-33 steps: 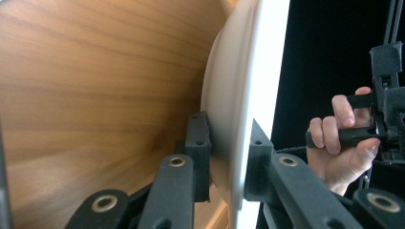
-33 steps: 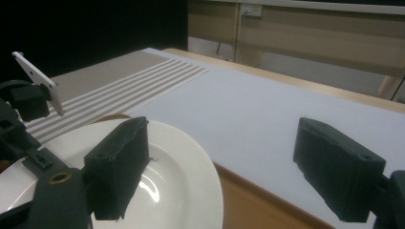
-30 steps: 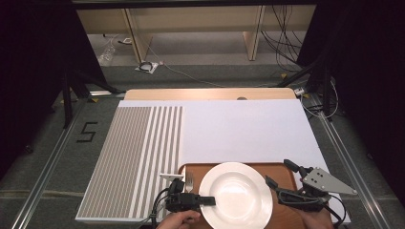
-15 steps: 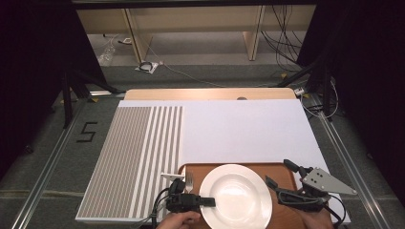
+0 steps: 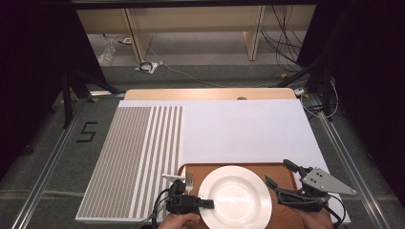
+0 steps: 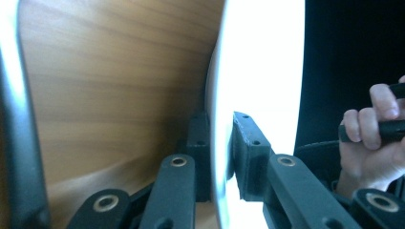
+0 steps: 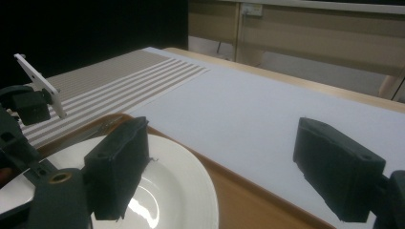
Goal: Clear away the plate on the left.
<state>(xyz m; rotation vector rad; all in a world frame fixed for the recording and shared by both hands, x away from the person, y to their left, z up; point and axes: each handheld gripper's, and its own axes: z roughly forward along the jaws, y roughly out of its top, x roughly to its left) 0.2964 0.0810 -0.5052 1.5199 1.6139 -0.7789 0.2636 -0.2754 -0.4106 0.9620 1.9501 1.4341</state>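
Observation:
A white plate [image 5: 236, 195] lies on a brown wooden tray [image 5: 215, 168] at the table's front edge. My left gripper [image 5: 210, 203] comes in from the plate's left, and its jaws stand one above and one below the rim. In the left gripper view the pads [image 6: 248, 148] press on the plate [image 6: 258, 71] over the tray [image 6: 119, 71], so the left gripper [image 6: 222, 138] is shut on it. My right gripper [image 5: 278, 171] stands open just right of the plate. In its own view the right gripper [image 7: 224, 143] holds nothing, one jaw over the plate [image 7: 176, 191].
A fork [image 5: 189, 181] lies on the tray's left end, beside the left gripper. Behind the tray a white mat [image 5: 243, 129] with a grey striped part [image 5: 133, 157] covers the table. A hand [image 6: 372, 129] grips the right gripper's handle.

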